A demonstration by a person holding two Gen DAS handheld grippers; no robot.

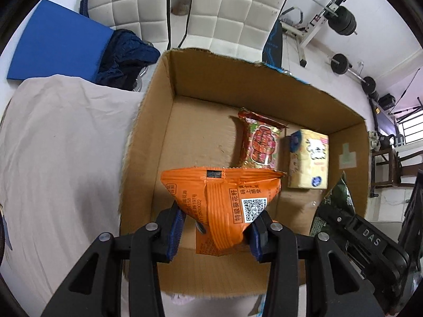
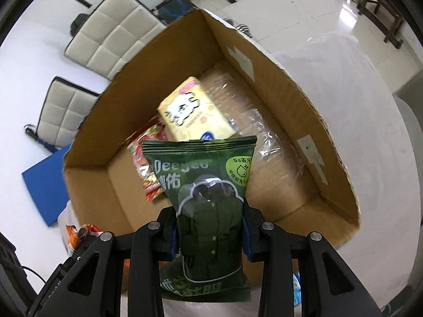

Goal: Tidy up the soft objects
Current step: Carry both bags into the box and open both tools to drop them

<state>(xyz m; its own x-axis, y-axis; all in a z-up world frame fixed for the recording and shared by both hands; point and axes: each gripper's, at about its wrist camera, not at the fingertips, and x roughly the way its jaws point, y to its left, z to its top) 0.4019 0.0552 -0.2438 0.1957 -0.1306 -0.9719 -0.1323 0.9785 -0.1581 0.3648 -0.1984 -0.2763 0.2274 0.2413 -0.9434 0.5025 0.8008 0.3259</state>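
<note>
Left wrist view looks steeply down into an open cardboard box (image 1: 169,84) that stands on a table draped in a pale cloth (image 1: 60,142), with the cloth spreading out past the box's left wall. Just right of that wall, the left tongs (image 1: 215,233) are clamped on an orange snack packet (image 1: 224,198), their blue pads pressing into its lower sides while it hangs over the near part of the box floor. Beyond it, near the middle of the floor, a red snack packet (image 1: 260,142) lies flat, and just to its right rests a yellow tissue pack (image 1: 309,158), close to the box's right wall. At the far right edge of this view, the right tongs' black body partly hides a green packet. Right wrist view shows the right tongs (image 2: 210,233) gripping that green wipes packet (image 2: 208,185) by its lower half, held upright above the near end of the box. A crinkled clear film (image 2: 253,121) seems to cover the floor to the right, though glare blurs it. White padded chairs (image 2: 111,34) stand on the floor beyond the table.
</note>
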